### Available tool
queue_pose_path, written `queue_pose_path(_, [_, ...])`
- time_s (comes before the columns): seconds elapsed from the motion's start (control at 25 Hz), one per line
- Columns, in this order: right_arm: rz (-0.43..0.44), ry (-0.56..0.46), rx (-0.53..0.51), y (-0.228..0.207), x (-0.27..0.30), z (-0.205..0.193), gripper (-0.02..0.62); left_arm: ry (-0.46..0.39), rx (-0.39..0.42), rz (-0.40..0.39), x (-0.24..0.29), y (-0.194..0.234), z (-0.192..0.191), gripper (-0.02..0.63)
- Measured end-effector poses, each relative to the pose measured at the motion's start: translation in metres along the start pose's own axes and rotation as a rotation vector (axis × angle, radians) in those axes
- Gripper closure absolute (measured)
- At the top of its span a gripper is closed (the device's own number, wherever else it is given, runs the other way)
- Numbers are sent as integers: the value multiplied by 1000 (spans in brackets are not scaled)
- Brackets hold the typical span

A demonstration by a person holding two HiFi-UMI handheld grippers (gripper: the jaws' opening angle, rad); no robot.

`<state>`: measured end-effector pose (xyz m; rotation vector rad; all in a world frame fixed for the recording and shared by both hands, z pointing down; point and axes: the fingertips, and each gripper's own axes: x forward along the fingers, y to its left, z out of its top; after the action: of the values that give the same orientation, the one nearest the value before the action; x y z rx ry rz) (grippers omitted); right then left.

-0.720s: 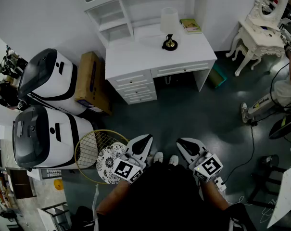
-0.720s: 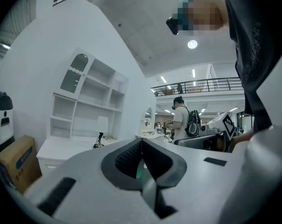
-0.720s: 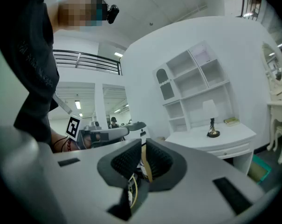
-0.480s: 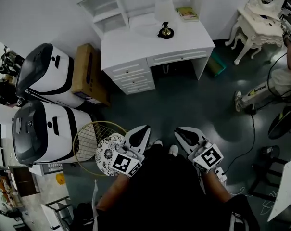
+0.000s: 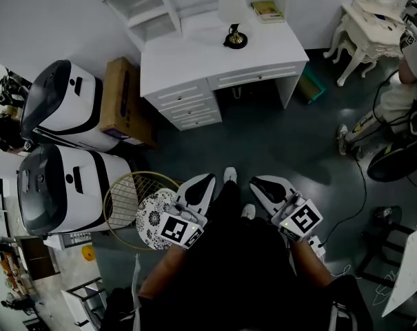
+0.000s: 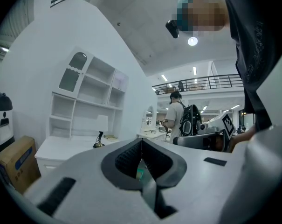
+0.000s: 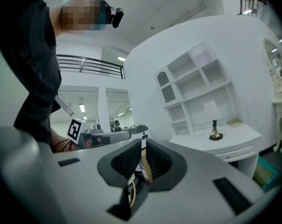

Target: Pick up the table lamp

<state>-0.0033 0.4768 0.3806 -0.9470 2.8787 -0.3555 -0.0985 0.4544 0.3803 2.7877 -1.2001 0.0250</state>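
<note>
Evidently holds left gripper and right gripper clenched, empty, low in frame, levelled toward the table lamp at upper centre, too far to grasp.

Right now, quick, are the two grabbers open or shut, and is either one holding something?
Left gripper: shut, holding nothing.
Right gripper: shut, holding nothing.
</note>
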Motion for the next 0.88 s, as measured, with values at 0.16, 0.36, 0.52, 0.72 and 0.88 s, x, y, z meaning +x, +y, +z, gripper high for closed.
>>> queue_pose_path(0.16, [-16,25,6,-19,9,-2,549,-4,-10,2,16,15,-1,589])
queue_pose_path(0.36, [-46,43,14,-55,31,4,549,-2,-23,-6,45,39,0,588])
queue_pose_path(0.52, [-36,70,26,-77,60,7,549,-6,-34,-5,63,69,2,589])
queue_pose_path(0.72, [-43,79,51,-107,100,14,549,-10,-36,4,87,119,8,588])
queue_pose_path(0.88, [-55,91,45,-131,132,20,549,-7,-40,9,105,159,11,588])
